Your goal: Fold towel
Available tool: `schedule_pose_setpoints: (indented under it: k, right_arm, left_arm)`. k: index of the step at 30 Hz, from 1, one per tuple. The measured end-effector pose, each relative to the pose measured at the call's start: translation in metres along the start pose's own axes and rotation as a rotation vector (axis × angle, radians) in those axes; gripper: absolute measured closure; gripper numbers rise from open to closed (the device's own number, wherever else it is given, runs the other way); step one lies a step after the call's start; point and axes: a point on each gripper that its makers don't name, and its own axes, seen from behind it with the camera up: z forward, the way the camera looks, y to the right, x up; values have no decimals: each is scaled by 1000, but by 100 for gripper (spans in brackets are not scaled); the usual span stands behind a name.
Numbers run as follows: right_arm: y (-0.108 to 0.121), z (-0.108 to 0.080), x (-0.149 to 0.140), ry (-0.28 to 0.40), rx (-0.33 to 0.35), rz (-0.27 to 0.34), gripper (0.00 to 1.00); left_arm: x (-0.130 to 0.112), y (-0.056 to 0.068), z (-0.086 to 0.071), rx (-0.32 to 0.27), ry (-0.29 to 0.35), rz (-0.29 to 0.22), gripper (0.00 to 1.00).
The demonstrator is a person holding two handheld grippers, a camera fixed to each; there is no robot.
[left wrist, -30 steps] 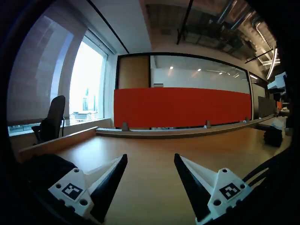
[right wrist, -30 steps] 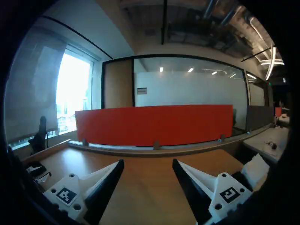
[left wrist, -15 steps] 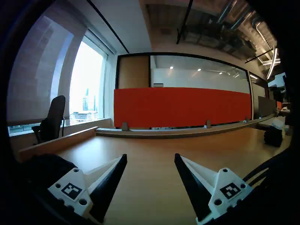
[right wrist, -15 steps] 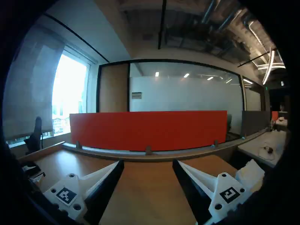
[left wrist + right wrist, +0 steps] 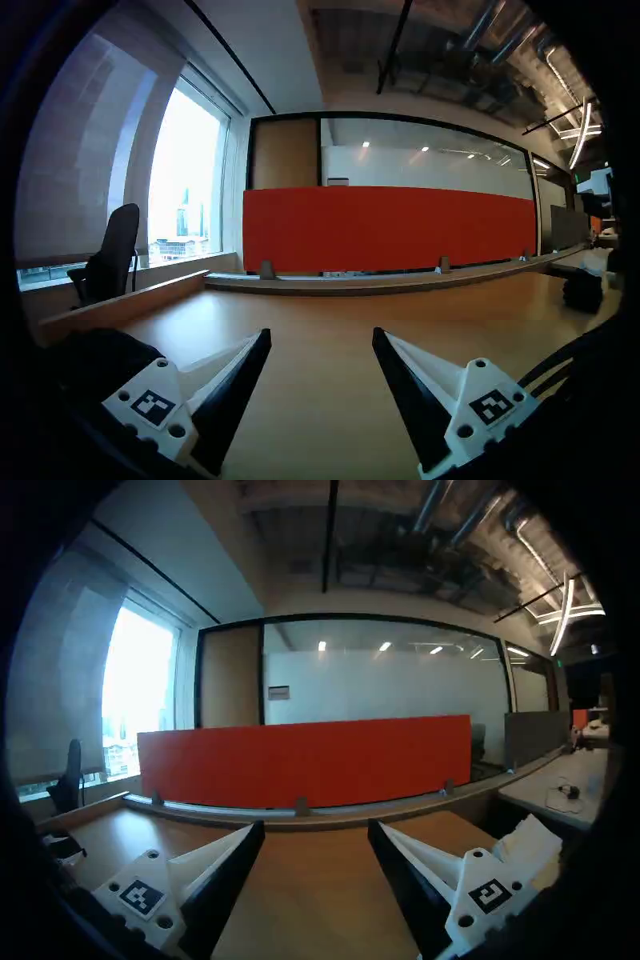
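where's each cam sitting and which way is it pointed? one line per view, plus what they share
Left gripper view: on the left gripper, low over the wooden desk, facing the red divider; window and office chair to its left; own two fingers apart.
Right gripper view: on the right gripper, over the same desk, facing the same divider, showing more ceiling; own fingers apart.
Shared: desk, red divider, window, chair.

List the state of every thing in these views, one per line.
left gripper: open, holding nothing.
right gripper: open, holding nothing.
red divider: upright along the far edge of the desk.
office chair: unoccupied.
ceiling lights: on.
white bundle: crumpled, not gripped; what it is, cannot tell.
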Motion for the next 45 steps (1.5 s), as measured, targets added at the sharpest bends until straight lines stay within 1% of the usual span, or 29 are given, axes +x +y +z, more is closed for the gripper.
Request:
schedule_pose_setpoints:
  k: [9, 15, 27, 33, 39, 45]
  right_arm:
    - [10, -5, -35, 2, 10, 22, 0]
    - [21, -7, -57, 10, -2, 12, 0]
    - [30, -9, -100, 7, -3, -2, 0]
    - [36, -8, -115, 4, -18, -11, 0]
    - [38, -7, -123, 4, -19, -22, 0]
    - [41, -7, -134, -16, -19, -27, 0]
  left_arm:
    - [0, 1, 0, 0, 0, 0, 6]
    - [0, 1, 0, 0, 0, 0, 6]
    - [0, 1, 0, 0, 0, 0, 6]
    - [0, 1, 0, 0, 0, 0, 6]
    - [0, 1, 0, 0, 0, 0, 6]
    - [0, 1, 0, 0, 0, 0, 6]
